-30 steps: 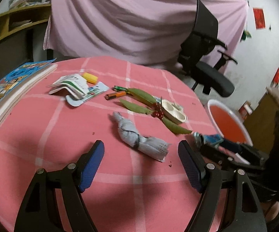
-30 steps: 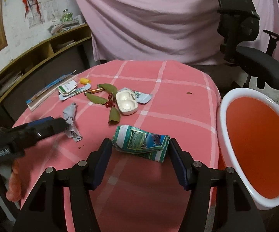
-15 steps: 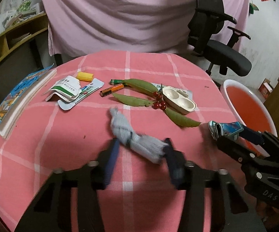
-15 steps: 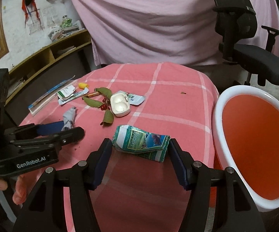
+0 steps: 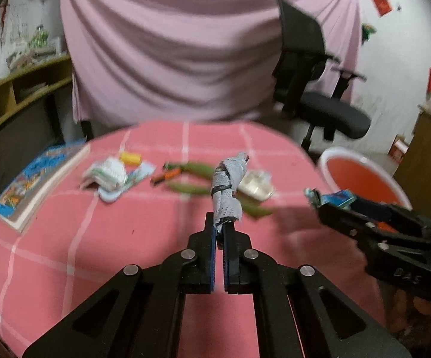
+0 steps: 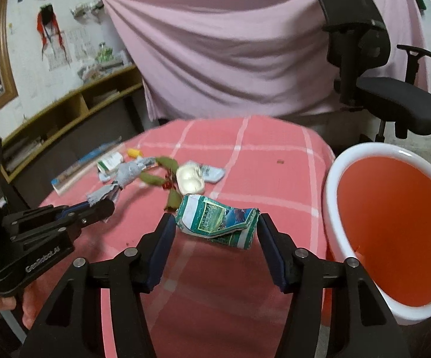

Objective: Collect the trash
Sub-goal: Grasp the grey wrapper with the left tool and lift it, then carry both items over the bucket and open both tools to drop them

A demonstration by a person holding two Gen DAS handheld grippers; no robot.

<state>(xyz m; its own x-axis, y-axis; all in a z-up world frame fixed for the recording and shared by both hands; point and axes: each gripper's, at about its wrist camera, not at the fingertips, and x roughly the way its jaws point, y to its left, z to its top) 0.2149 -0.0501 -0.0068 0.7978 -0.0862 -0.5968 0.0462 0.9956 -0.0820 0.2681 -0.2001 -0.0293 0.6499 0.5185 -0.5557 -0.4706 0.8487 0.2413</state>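
Observation:
My left gripper [image 5: 219, 226] is shut on a twisted grey rag [image 5: 226, 191] and holds it lifted above the pink checked table [image 5: 96, 238]. The rag also shows in the right wrist view [image 6: 126, 176], held by the left gripper [image 6: 109, 204]. My right gripper [image 6: 215, 229] is shut on a crumpled green and white carton [image 6: 218, 220], held above the table's right edge beside the orange bin with a white rim [image 6: 394, 223]. The right gripper with the carton also shows in the left wrist view [image 5: 332, 201].
Green leaves [image 5: 191, 168], red berries [image 6: 166, 183], a white blister tray [image 6: 190, 179], an orange battery [image 5: 167, 174], a yellow piece [image 5: 130, 158] and white wrappers [image 5: 108, 173] lie on the table. A book [image 5: 33, 182] lies at the left edge. A black office chair [image 6: 379, 89] stands behind.
My left gripper closed on the grey rag and lifted it off the table. My right gripper kept the carton and rose slightly near the bin.

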